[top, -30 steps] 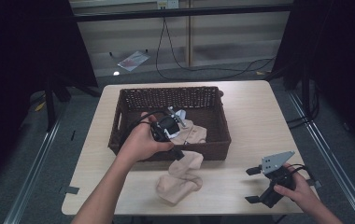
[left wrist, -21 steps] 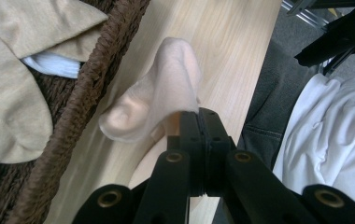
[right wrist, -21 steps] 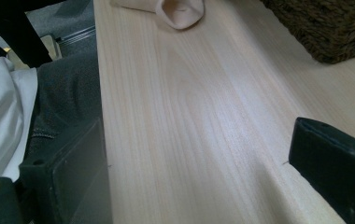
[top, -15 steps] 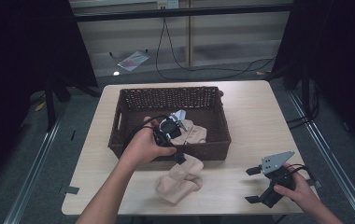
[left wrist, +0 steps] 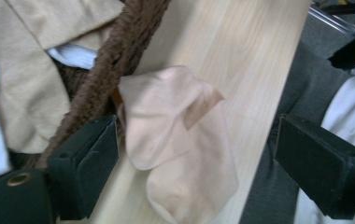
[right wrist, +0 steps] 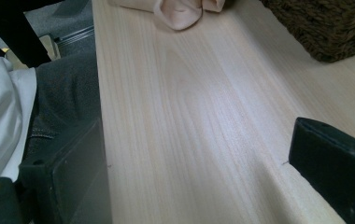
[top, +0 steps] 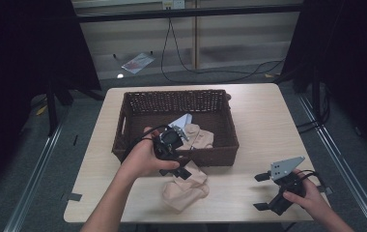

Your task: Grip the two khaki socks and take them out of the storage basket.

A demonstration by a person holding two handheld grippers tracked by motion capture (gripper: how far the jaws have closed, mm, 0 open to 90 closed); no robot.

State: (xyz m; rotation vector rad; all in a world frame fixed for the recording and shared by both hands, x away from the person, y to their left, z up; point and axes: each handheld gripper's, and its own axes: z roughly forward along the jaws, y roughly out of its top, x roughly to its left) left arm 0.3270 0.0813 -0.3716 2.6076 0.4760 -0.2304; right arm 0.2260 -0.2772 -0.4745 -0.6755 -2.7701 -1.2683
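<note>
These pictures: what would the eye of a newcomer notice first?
First, the dark woven basket in the middle of the pale wooden table, with beige and white cloth inside. Next, the peach-coloured cloth lying on the table just outside the basket's near wall, with the left tool above it, jaws just opened, nothing between.

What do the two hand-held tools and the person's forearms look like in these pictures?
Both are black. The left tool has a black cable looping from its body and a grey three-cornered plate on top. The right tool carries a similar grey plate with small holes. Each has two blocky, flat-faced black fingers. The forearms are bare, with no sleeves seen.
</note>
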